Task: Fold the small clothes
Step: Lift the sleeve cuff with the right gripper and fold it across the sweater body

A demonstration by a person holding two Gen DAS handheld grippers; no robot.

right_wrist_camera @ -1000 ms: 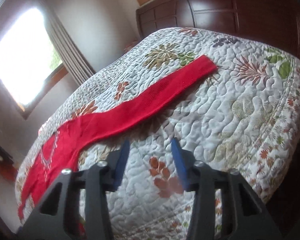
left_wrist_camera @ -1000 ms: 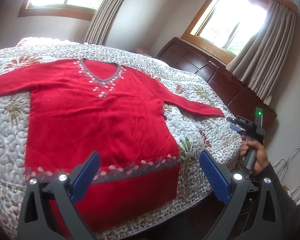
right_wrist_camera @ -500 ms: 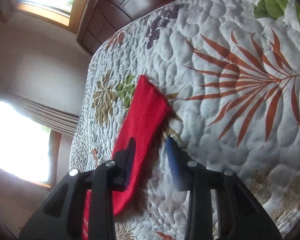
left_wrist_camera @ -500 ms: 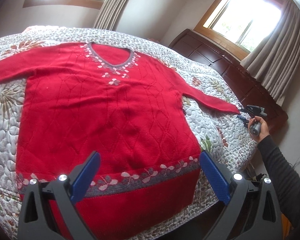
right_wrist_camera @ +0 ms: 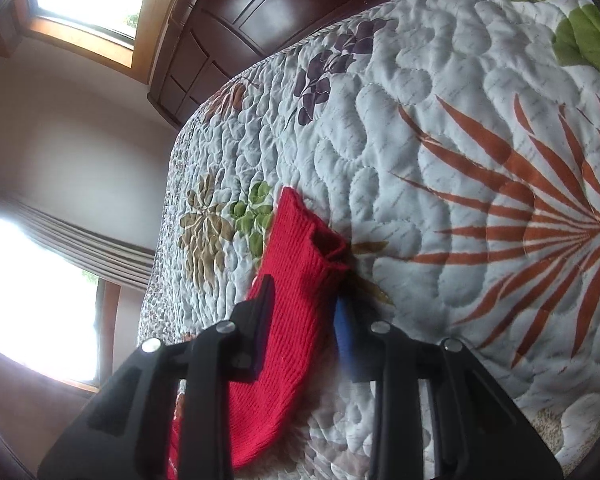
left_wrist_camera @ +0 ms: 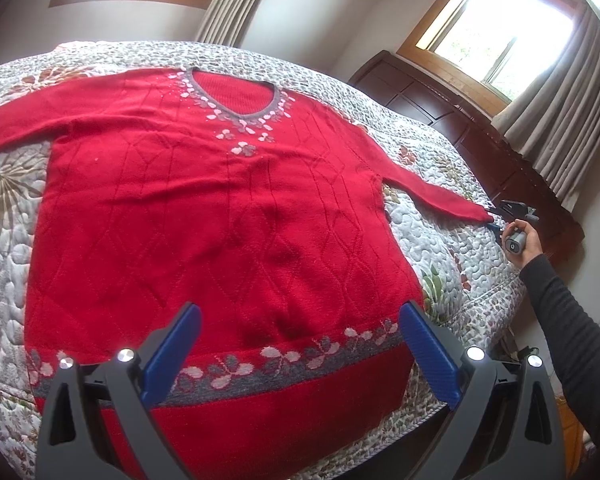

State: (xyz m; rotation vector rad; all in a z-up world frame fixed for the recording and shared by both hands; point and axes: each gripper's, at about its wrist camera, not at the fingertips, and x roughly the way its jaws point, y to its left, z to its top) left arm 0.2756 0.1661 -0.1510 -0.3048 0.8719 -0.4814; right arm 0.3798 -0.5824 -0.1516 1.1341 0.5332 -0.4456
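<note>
Right gripper (right_wrist_camera: 304, 316) straddling sleeve cuff (right_wrist_camera: 300, 240) (unclamped) | left gripper (left_wrist_camera: 300, 350) wide apart | risk: pinching quilt (right_wrist_camera: 440, 140) too

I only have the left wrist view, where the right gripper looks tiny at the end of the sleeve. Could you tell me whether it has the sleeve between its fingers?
Observer: Yes. In the right wrist view the right gripper straddles the sleeve just behind the cuff, with one finger on either side.
Operator: Thank you. Are the jaws closed on it?
Observer: No, they stand apart. The knit lies flat between them and is not pinched.
Operator: And how does the cuff lie?
Observer: Its end gapes slightly open and rests on the quilt beside an orange leaf print.
</note>
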